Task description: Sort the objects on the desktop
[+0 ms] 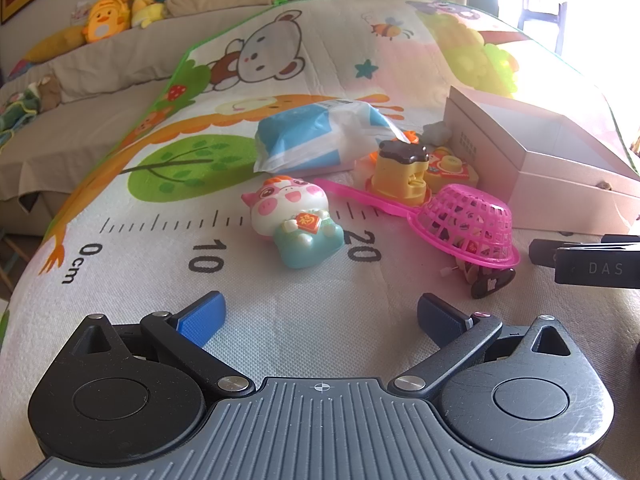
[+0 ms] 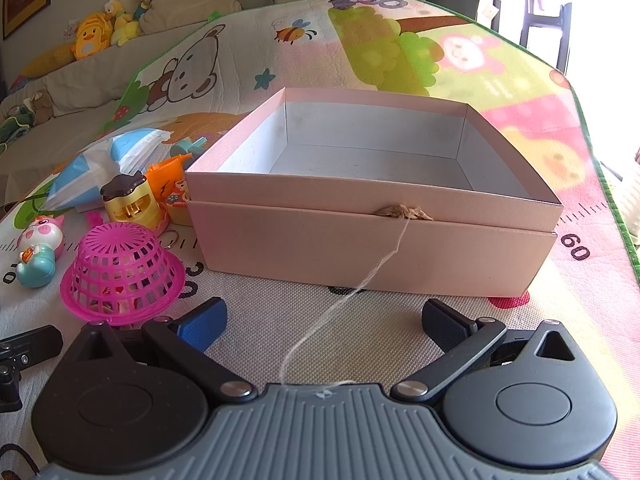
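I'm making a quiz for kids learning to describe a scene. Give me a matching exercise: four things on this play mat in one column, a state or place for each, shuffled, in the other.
Things:
1. pink box
2. pink strainer
3. pig toy
4. tissue pack

States:
A. upside down, small items under it
B. lying by the printed 20 mark
C. open on top, nothing inside
D. behind the pig toy, farther from the camera

Pairs: 1-C, 2-A, 3-B, 4-D

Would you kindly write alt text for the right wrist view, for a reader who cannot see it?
An open, empty pink box sits on a cartoon play mat, straight ahead of the open right gripper. To its left lie an upturned pink basket, a pig toy and a tissue pack.
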A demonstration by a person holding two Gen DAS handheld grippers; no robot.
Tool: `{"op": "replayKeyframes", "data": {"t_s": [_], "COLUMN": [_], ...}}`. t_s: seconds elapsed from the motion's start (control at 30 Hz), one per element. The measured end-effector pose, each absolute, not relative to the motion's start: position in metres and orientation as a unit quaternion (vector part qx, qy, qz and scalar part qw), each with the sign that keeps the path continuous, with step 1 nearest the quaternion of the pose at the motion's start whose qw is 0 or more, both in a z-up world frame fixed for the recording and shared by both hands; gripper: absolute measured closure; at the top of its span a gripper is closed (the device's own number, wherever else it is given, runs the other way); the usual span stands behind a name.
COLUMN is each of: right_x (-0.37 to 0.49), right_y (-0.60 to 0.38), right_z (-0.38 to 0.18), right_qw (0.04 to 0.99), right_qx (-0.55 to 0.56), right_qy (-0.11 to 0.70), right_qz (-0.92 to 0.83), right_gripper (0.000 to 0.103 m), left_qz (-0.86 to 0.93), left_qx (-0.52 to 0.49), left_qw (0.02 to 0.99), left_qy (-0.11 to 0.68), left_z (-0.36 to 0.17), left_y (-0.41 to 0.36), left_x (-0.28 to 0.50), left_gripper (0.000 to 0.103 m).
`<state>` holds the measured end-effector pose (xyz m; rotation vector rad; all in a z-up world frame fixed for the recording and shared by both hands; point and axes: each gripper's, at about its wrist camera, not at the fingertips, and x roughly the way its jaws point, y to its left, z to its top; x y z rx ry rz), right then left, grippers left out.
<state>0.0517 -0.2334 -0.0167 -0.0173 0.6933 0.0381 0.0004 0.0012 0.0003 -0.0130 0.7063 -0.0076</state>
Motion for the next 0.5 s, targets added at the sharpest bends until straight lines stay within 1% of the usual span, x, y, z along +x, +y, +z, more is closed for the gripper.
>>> {"op": "replayKeyframes", "data": {"t_s": [0.17, 0.5], "right_x": [0.052, 0.015], "right_y": [-0.233, -0.233], "right_z": [-0.013, -0.005], "right_qw": [0.936, 0.917], "right_qx": [-0.002, -0.002], "right_qy": [0.353, 0.399], "right_qz": [0.011, 0.009], "right_gripper": [0.000, 0.000], "left_qz": [-0.004, -0.006], "left_qx": [-0.006, -0.004], "left_qw": [0.938, 0.937], "left_qy": [0.346, 0.350], "left_z": [0.000, 0.000], "left_y": [0.001, 0.000], "left_x": [0.000, 0.004], "left_gripper": [0.000, 0.000]}}
